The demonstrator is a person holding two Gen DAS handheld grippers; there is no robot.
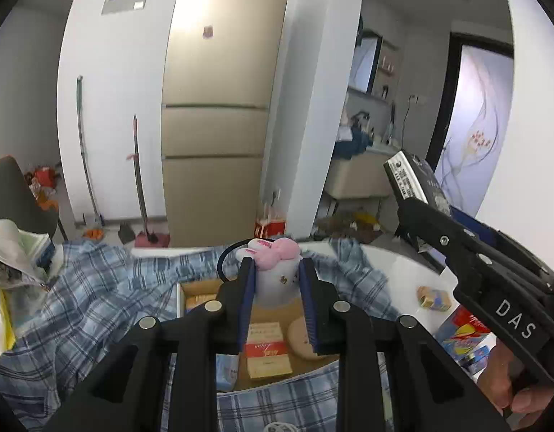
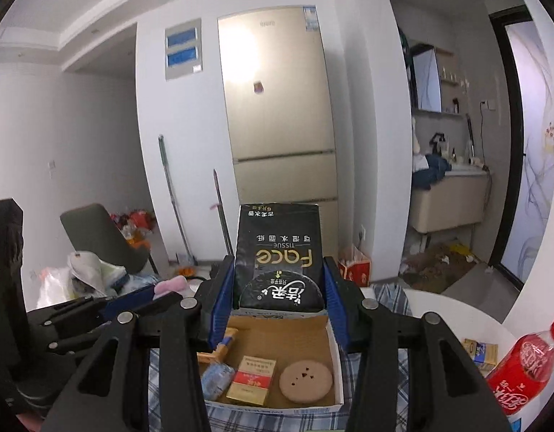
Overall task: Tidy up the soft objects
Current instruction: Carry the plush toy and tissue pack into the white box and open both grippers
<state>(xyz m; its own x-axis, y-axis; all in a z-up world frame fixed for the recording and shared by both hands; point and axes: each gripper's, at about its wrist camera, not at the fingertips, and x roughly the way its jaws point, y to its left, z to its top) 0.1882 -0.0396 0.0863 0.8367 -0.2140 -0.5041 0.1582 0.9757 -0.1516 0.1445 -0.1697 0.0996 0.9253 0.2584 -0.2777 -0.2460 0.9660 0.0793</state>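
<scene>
Left gripper (image 1: 277, 280), centre of the left wrist view: blue pads clamped on a white soft item (image 1: 277, 282) with a pink plush top (image 1: 282, 250), held above an open cardboard box (image 1: 268, 327). Right gripper (image 2: 278, 288), centre of the right wrist view: pads closed on a black tissue pack (image 2: 278, 252) printed "Face", held upright over the far end of the same box (image 2: 334, 360); the same pack shows at right in the left wrist view. Box contents, lower centre: red-and-cream carton (image 2: 251, 379), round tan pad (image 2: 305, 381), pale blue packet (image 2: 216, 381), wooden-handled piece (image 2: 219, 349). Box rests on a blue plaid cloth (image 1: 97, 298) spread over a white counter (image 1: 413, 273). Lower right of the counter: red drink bottle (image 2: 521, 367), small yellow-and-blue packet (image 2: 482, 352). Background, upper centre: gold refrigerator (image 2: 277, 108); to its left, two long-handled brooms (image 2: 172, 194) against the wall.
</scene>
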